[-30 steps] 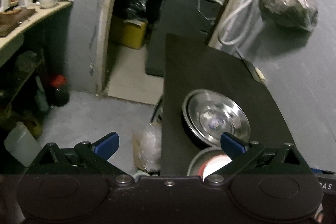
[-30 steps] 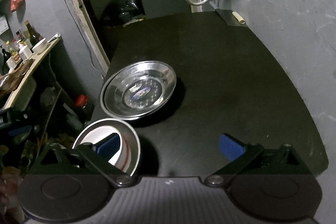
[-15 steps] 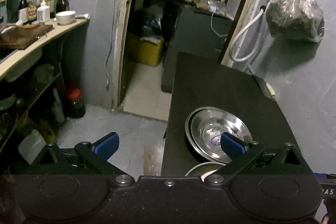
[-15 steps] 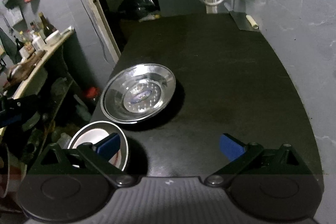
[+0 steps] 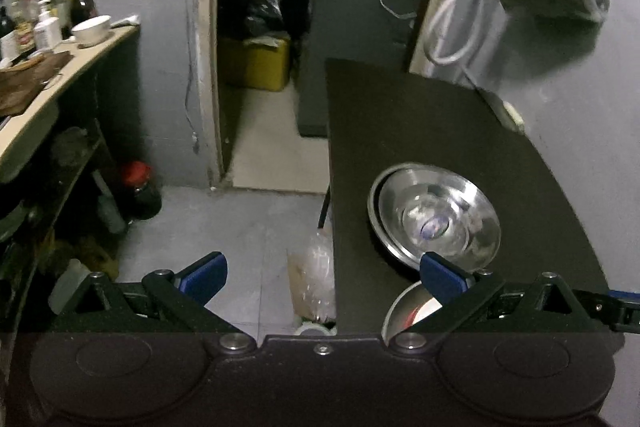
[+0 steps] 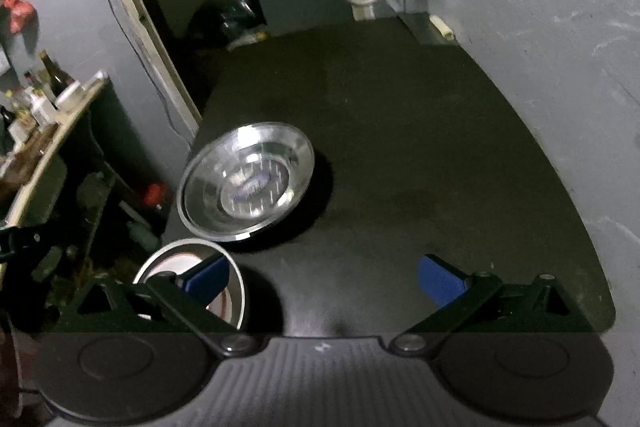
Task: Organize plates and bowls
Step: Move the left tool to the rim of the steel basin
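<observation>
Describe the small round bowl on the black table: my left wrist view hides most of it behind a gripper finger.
Observer: The right wrist view shows the small round bowl almost whole: metal rim, white inside with a reddish patch, near the black table's near left corner.
Operator: Report the right gripper.
Observer: The right gripper is open and holds nothing; in its own view, its left finger lies across that bowl.
Operator: Check the table's near right part.
Observer: No dishes there. The wide shiny steel dish and the bowl are the only dishes on the table.
</observation>
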